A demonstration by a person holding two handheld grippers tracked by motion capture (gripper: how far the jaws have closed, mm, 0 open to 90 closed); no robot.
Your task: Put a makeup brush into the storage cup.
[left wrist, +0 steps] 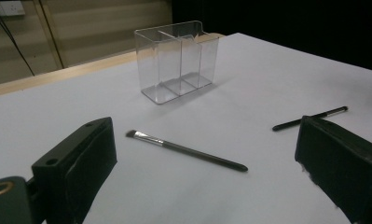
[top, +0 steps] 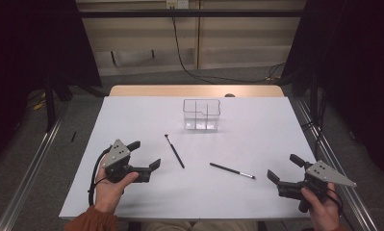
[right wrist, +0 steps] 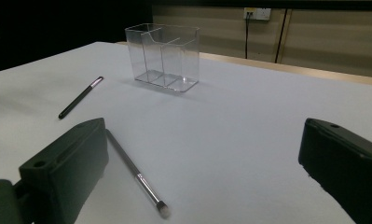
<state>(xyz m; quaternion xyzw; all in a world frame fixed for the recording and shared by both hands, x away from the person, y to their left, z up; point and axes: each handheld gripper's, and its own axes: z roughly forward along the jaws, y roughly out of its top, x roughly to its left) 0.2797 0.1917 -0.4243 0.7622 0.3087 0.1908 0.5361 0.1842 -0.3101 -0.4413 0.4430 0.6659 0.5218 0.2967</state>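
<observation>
A clear plastic organizer (top: pixel 201 115) with compartments stands upright at the far middle of the white table (top: pixel 132 115). Two thin black makeup brushes lie flat in front of it: one (top: pixel 174 151) left of centre, the other (top: pixel 232 171) right of centre. My left gripper (top: pixel 145 154) is open, just left of the first brush, with nothing between its jaws. My right gripper (top: pixel 282 166) is open and holds nothing, just right of the second brush. The left gripper view shows the organizer (left wrist: pixel 176 60) and both brushes (left wrist: pixel 186 150) (left wrist: pixel 310 118). In the right gripper view the near brush (right wrist: pixel 137 175) lies by the left jaw.
The table's wooden far edge (top: pixel 194 90) borders grey floor with a black cable (top: pixel 189 67). Metal rails (top: pixel 31 163) run along both sides of the table. Dark curtains flank the scene.
</observation>
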